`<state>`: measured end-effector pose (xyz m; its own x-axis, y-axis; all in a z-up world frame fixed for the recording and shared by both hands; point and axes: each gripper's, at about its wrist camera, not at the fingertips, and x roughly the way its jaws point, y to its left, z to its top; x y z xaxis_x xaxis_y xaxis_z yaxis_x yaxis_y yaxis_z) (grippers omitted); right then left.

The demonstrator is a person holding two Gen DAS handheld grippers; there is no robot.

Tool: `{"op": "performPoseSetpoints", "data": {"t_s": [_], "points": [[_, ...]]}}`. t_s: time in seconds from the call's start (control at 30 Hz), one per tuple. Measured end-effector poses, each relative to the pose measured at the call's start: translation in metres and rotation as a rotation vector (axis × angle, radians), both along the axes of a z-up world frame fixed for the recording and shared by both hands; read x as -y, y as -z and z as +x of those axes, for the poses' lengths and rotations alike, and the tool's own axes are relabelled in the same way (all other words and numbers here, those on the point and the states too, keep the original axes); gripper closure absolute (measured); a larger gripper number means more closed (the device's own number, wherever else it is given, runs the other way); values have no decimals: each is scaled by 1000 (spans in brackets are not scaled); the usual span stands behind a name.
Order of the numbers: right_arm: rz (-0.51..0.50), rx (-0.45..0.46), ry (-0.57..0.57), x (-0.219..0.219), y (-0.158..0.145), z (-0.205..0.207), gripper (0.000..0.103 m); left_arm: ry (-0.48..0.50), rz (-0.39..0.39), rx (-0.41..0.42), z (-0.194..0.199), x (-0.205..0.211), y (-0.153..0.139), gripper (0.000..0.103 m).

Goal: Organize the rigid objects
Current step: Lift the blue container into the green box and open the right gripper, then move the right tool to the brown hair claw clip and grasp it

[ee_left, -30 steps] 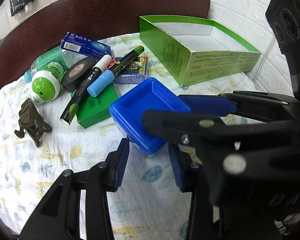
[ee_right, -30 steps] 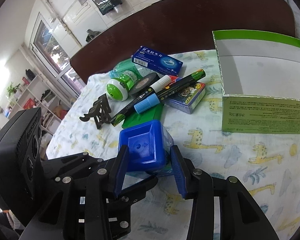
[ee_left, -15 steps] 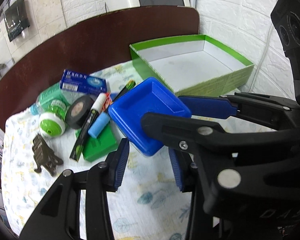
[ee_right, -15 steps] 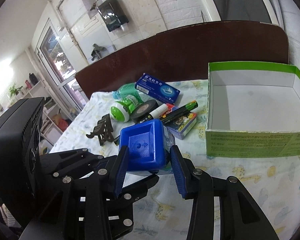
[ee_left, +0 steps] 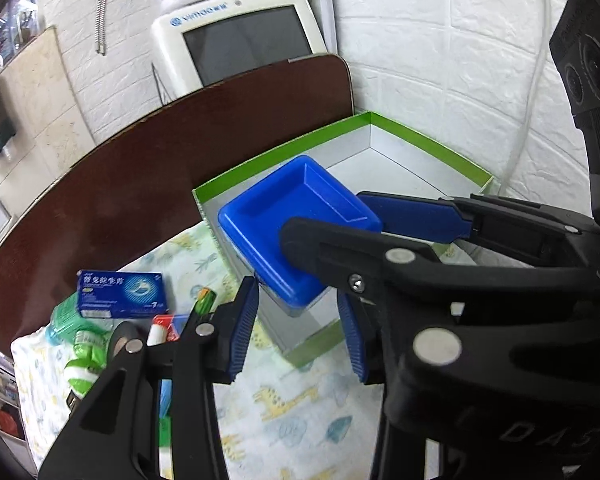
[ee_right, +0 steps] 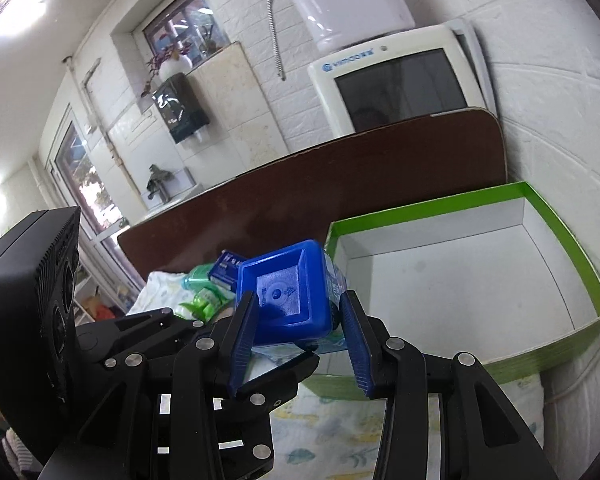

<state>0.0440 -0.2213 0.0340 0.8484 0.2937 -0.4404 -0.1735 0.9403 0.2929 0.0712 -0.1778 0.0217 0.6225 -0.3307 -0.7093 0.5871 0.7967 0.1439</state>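
Both grippers hold one blue container (ee_left: pixel 300 216) between them, lifted clear of the bench (ee_left: pixel 300 408) and hanging at the near left corner of the green box (ee_left: pixel 428 140). The container is a squarish blue tub with a recessed face, and its lower part looks clear with a printed label (too blurred to read).

In the right wrist view, the right gripper (ee_right: pixel 298 330) pinches the container from both sides, its ribbed blue pads (ee_right: pixel 242 328) pressed against the tub's flanks. In the left wrist view, the left gripper (ee_left: pixel 298 336) has its jaws partly spread around the container's lower end; whether its pads actually press on it cannot be told, since the right gripper's black arm crosses in front.

The green box sits open on the giraffe-print cloth covering the bench, its white inside bare, against a white brick wall (ee_left: pixel 440 40). To the left on the cloth lie a blue medicine carton (ee_left: pixel 120 290), a green bottle (ee_left: pixel 66 316), and a green-tipped marker (ee_left: pixel 204 300). A dark brown board (ee_left: pixel 140 172) stands behind them, with a white monitor (ee_left: pixel 240 40) beyond it.
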Motion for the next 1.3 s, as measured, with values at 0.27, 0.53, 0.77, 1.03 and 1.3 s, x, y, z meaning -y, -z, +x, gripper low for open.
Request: {"op": "performPoseSetpoints", "data": {"t_s": [0.27,0.53,0.77,1.03,1.3], "points": [[76,-87,21,28,26,33,58,-11,53,-79,26,16,25,64],[97,-124,29,33,35,49,58,-11,49,-102,35,25,29,64],[83,-139,86,43,32,49,58,18,39,-133,41,38,34,63],[66,-164,117,40,32,47,58,-33,38,-67,25,12,21,56],[39,-119,91,11,13,35,58,-215,-11,5,17,-72,1,44]]}}
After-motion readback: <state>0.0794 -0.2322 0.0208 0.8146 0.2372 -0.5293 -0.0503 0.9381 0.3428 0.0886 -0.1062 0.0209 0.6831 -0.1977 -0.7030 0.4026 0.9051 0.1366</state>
